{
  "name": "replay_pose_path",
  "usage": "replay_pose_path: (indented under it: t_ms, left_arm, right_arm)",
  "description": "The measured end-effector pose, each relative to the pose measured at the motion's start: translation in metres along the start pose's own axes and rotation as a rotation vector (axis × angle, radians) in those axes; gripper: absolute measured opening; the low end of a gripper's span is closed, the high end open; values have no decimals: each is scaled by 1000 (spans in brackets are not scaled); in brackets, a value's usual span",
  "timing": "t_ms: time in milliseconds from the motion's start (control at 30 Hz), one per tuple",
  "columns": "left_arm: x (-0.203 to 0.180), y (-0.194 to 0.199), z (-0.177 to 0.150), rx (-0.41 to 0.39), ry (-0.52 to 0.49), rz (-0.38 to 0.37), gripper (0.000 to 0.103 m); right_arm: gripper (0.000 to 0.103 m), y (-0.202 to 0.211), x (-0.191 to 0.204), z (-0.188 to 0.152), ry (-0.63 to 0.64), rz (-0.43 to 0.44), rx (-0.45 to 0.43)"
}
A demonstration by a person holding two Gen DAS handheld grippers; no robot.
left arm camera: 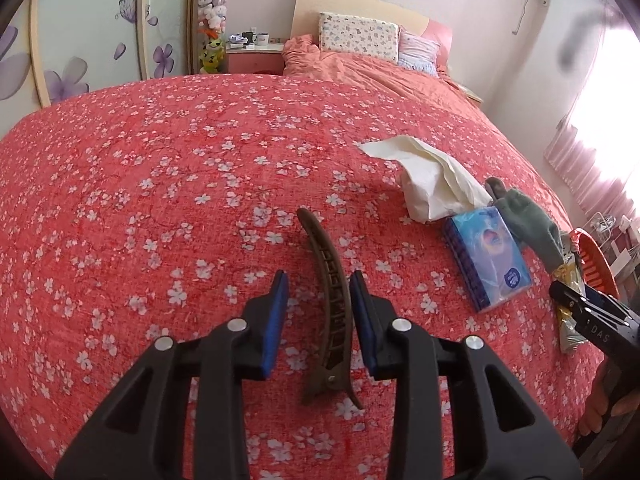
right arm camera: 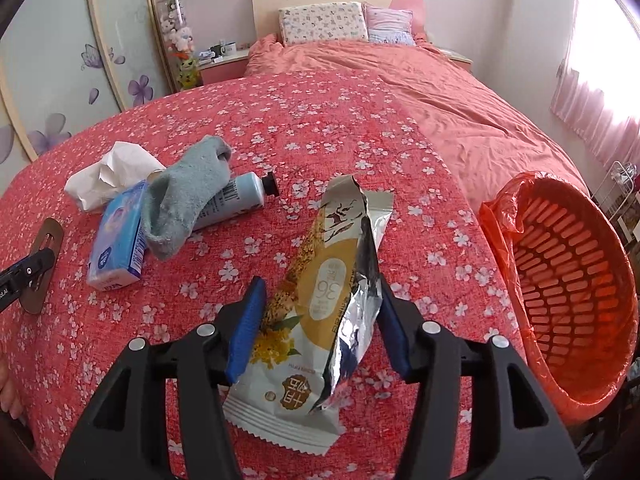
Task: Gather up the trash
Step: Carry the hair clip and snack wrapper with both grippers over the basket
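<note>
A torn snack wrapper (right arm camera: 324, 292), gold and silver, sits between the blue pads of my right gripper (right arm camera: 320, 284), which is shut on its two edges. An orange slatted trash basket (right arm camera: 568, 280) with an orange liner stands at the right edge of the bed. A crumpled white tissue (left arm camera: 424, 176) lies on the red floral bedspread (left arm camera: 160, 200). My left gripper (left arm camera: 319, 280) is open around a brown hair clip (left arm camera: 332, 296) that lies flat on the bed. There is a gap at the left pad. The right gripper (left arm camera: 588, 304) shows at the right edge of the left wrist view.
A blue tissue pack (right arm camera: 120, 240), a grey-green sock (right arm camera: 188, 196) and a pale blue tube (right arm camera: 244, 192) lie together left of the wrapper. Pillows (right arm camera: 324, 22) sit at the headboard. A bedside table (left arm camera: 256, 52) and a wardrobe stand at the far left.
</note>
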State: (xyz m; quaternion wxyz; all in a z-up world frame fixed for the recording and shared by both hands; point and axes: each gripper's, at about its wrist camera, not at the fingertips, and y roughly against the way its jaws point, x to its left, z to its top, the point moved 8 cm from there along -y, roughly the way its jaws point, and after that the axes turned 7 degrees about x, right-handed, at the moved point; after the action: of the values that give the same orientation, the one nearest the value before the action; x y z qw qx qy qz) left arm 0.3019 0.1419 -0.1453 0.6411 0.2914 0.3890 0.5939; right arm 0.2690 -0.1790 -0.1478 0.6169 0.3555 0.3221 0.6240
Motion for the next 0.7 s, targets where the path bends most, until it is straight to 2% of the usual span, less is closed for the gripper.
replay_pose_path:
  t_ms: [700]
  left_arm:
    - [-3,1,-1,0,2,1,34]
  right_arm:
    - [61,-2,0,2,-3,16,0]
